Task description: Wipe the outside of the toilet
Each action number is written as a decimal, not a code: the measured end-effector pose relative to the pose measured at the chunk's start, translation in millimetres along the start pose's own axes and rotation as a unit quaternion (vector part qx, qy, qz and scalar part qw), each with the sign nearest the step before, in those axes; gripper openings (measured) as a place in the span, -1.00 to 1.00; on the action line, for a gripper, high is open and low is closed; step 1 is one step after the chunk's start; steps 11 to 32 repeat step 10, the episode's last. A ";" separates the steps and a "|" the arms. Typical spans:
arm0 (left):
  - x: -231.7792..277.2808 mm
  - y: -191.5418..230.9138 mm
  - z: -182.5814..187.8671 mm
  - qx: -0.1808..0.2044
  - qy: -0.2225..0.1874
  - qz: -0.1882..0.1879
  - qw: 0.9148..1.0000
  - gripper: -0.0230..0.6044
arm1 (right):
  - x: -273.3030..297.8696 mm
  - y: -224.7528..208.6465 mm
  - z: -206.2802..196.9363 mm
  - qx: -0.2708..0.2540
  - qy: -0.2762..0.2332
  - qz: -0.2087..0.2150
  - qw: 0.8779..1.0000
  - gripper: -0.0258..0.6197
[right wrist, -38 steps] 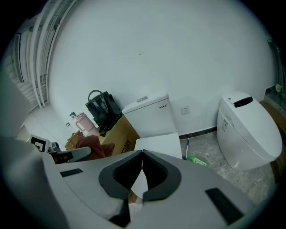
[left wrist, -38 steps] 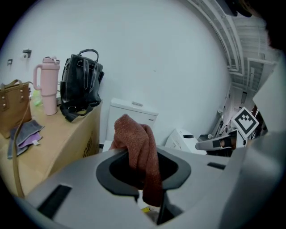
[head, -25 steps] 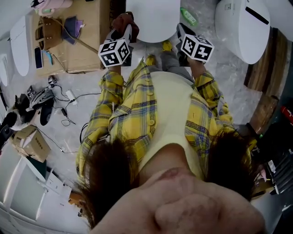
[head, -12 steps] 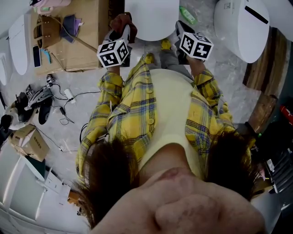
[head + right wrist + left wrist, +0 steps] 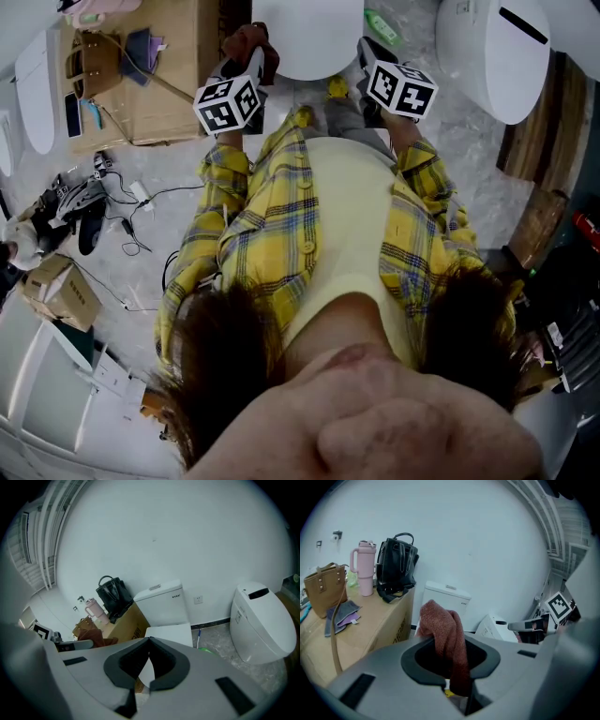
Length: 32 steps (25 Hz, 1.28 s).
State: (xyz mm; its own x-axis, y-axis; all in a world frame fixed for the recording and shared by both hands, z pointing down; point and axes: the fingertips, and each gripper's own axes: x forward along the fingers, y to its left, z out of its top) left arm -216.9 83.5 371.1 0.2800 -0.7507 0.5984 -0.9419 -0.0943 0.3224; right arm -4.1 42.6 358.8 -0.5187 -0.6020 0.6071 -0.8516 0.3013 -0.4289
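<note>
A white toilet (image 5: 309,36) with its lid down stands straight ahead of the person, its tank (image 5: 446,599) against the wall. My left gripper (image 5: 242,73) is at the bowl's left side, shut on a rust-red cloth (image 5: 251,41). In the left gripper view the cloth (image 5: 446,634) bulges up out of the jaws and droops back over them. My right gripper (image 5: 372,58) is at the bowl's right side. In the right gripper view its jaws meet at the tips with nothing in them, aimed at the lid (image 5: 171,633).
A cardboard box (image 5: 164,66) left of the toilet carries a tan bag (image 5: 322,588), a pink tumbler (image 5: 365,568) and a black bag (image 5: 396,569). A second white toilet (image 5: 492,56) stands to the right. A green bottle (image 5: 384,28) lies between them. Cables (image 5: 141,211) cross the floor at left.
Both grippers have crept a little forward along the sides of the toilet, the left one carrying the cloth with it.
</note>
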 end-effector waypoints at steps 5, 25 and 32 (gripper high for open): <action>1.5 -2.9 -1.9 -0.002 0.008 -0.005 1.000 -0.61 | -1.8 -1.2 -1.1 0.000 -0.002 -0.001 1.000 -0.84; -1.0 -4.9 -2.3 0.001 0.016 0.008 1.000 -0.61 | -7.9 -2.0 0.6 0.002 -0.004 0.000 1.000 -0.84; -1.0 -4.9 -2.3 0.001 0.016 0.008 1.000 -0.61 | -7.9 -2.0 0.6 0.002 -0.004 0.000 1.000 -0.84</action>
